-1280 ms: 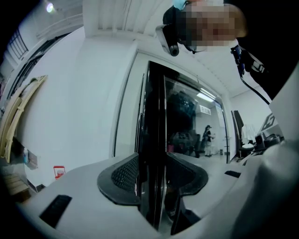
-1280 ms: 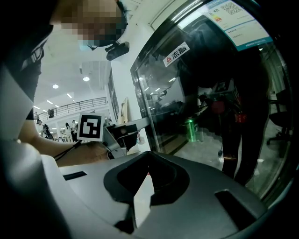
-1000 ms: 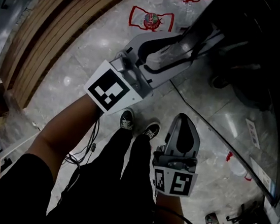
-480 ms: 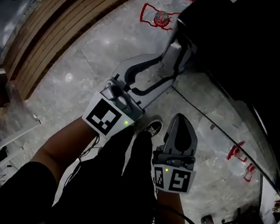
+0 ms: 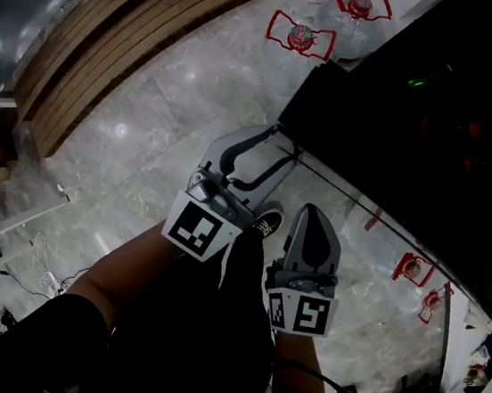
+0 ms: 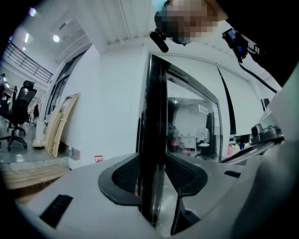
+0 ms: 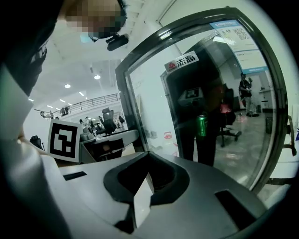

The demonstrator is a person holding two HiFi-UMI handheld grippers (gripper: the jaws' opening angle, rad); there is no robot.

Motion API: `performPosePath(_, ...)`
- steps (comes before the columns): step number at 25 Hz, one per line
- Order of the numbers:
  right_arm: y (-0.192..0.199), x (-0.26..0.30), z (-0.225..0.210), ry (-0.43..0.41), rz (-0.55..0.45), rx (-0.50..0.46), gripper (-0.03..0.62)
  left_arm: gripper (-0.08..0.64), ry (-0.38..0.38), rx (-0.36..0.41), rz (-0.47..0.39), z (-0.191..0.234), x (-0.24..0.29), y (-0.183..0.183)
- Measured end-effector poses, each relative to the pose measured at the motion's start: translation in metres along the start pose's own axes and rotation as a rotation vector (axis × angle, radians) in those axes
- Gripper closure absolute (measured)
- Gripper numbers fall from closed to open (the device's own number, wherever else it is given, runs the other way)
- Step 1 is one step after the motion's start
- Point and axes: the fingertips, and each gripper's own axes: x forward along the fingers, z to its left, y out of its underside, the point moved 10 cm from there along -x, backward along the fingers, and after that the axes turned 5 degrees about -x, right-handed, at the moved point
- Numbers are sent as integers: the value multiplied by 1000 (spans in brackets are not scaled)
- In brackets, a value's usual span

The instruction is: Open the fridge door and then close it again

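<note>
Left gripper (image 6: 154, 175) on upright door edge (image 6: 155, 116)

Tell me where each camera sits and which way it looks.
Head view: on the person's head, facing steeply down; shows both forearms, legs, left gripper, right gripper.
Left gripper view: rides the left gripper, looks along its jaws, closed on the fridge door edge.
Right gripper view: rides the right gripper, looks past shut jaws at the door glass.
Shared: all three show the door.

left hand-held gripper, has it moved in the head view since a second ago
Yes. The left hand-held gripper drew away from the red-handled clear plastic water bottle on the floor, back toward the person's black shoe.
</note>
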Motion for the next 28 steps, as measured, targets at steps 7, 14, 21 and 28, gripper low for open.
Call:
performPosePath(7,-7,-8,5,-35,0,-25,577,382,-40,12,17,-12,-20,1)
performPosePath(14,-11,-6,7,-56,-9,-28,577,382,-55,18,20,-14,-22,0)
performPosePath(21,-11,-6,4,-58,-7,-26,577,380,-57,19,15,-14,-19,0)
performPosePath(28,-11,-6,5,-60,-5,-20,577,380,-57,17,13,-14,-20,-1)
